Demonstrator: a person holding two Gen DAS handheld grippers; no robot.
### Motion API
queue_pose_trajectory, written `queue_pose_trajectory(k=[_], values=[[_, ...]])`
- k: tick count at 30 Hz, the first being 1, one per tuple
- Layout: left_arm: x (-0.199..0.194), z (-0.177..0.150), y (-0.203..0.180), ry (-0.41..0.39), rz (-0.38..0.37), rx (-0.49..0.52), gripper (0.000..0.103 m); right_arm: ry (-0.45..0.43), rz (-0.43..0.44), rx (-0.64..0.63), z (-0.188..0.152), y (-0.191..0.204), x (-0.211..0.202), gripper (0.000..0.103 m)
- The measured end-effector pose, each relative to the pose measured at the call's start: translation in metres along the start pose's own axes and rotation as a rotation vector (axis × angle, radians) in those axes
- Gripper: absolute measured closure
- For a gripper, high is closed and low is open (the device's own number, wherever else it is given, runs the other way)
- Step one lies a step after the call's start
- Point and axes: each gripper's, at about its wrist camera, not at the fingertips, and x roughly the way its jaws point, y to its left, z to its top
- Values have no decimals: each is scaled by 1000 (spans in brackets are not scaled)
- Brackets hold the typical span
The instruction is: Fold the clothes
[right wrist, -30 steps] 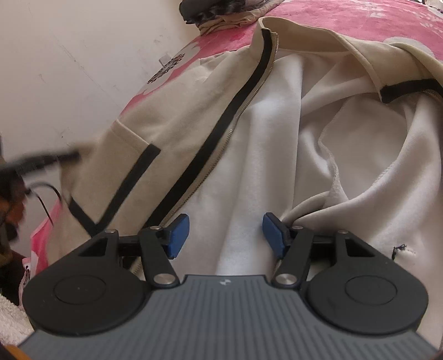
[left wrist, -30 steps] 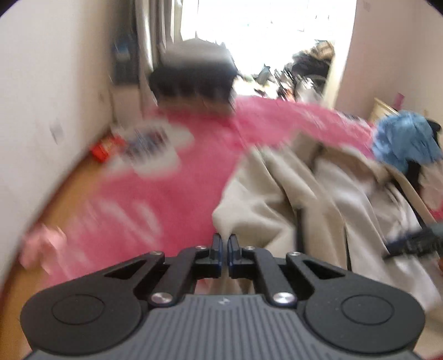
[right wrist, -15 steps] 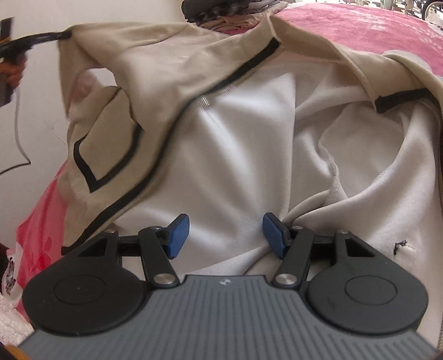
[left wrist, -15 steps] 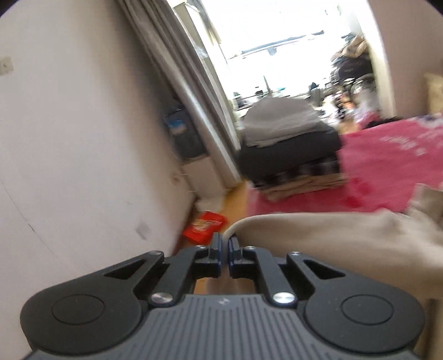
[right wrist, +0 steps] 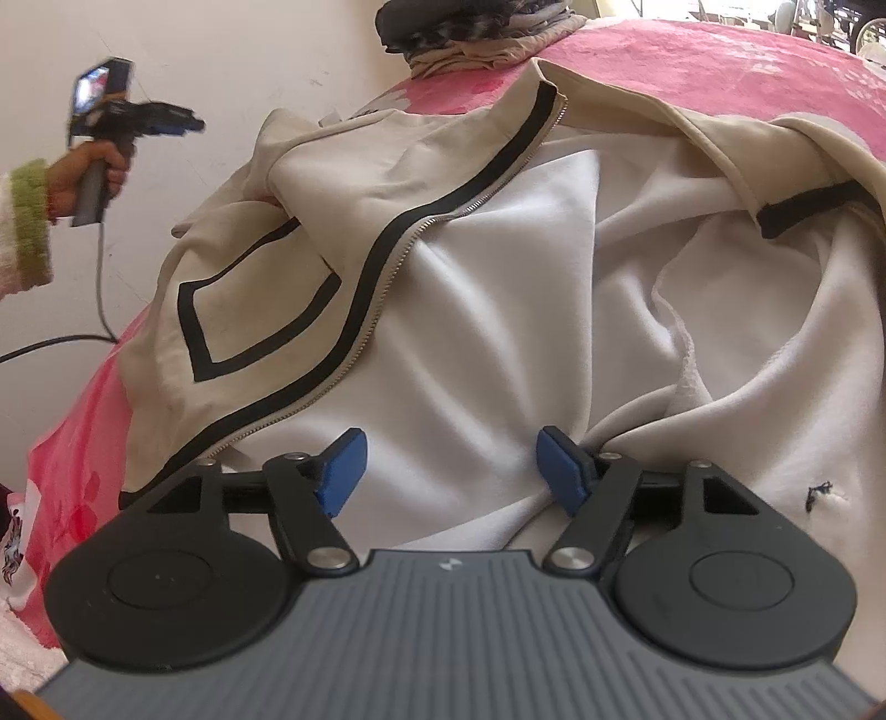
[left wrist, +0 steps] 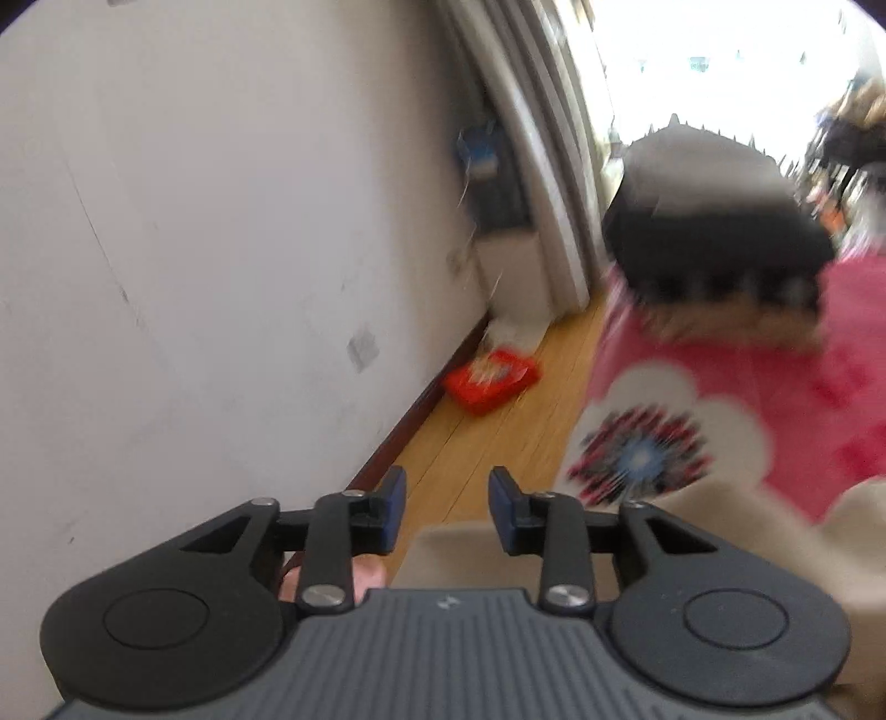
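Jacket (right wrist: 443,288): a cream zip-up with black trim, lying on the pink bedspread (right wrist: 720,72), front open so the white fleece lining faces up. It is spread but rumpled, not yet a neat fold.
Left front panel (right wrist: 249,288): turned partly over onto the lining, its black-outlined pocket showing; the zipper edge (right wrist: 387,277) runs in a wavy line, so the flap looks dropped rather than smoothed.
Right gripper (right wrist: 448,471): spread wide, holding nothing, hovering low over the lining near the hem, probably placed to pin or pinch the cloth there.
Left gripper (left wrist: 446,509): fingers parted, nothing between them; it points away toward the wall and wooden floor (left wrist: 498,421), with a beige edge of the jacket just beneath its right finger. In the right view it is lifted clear, off the garment's far side, in a hand (right wrist: 83,177) with a green cuff.
Surroundings: a stack of folded clothes (right wrist: 482,33) sits at the far end of the bed, likely the pile finished pieces go to; a red packet (left wrist: 490,379) lies by the skirting.
Stage, as a judgement: mid-fold, one flap laid in, the rest still open.
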Motion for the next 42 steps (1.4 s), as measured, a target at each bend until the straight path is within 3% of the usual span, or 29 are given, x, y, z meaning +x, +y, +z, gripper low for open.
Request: queue_pose_trajectory(k=[2,4,6,9,11,15,17,20,22,24,27,35,38,40,41,42], values=[[-40,11,1,-67,-71,-10,61,-5,-1,-5,-2,4,1,26],[-81,22,-1,-137,-162,-14,49,-3,-10,-14,-1,8,1,23],[-118,26,-16,-182,-297,8,40,-3,-17,-12,1,11,-1,23],[-153,17,-63,-171,-495,72,36,-29,5,31,4,10,-20,23],[-167,2,-106,-123,-648,103,33,-99,6,71,4,5,-48,23],[-174,-34,-200,130,-975,104,30,-271,-129,169,-9,-22,-122,23],[-184,-53,-244,181,-1067,151,30,-301,-242,245,-28,-40,-153,23],[-201,-81,-300,244,-1176,240,30,-280,-385,381,-72,-69,-184,24],[-204,-97,-328,277,-1216,266,30,-229,-404,458,-100,-86,-188,28],[-204,-110,-339,329,-1244,245,30,-186,-385,493,-121,-96,-185,54],[-200,-119,-349,420,-1271,168,31,-195,-347,475,-126,-95,-187,84],[-179,-124,-360,627,-1390,-28,30,-311,-112,305,-96,-54,-203,86],[-179,-128,-385,629,-1361,34,33,-298,-65,244,-91,-35,-192,87],[-177,-130,-388,619,-1334,52,41,-273,-51,194,-88,-22,-184,87],[-175,-132,-382,619,-1321,43,55,-254,-39,177,-88,-17,-180,87],[-173,-134,-376,618,-1309,33,75,-235,-26,159,-87,-12,-175,87]])
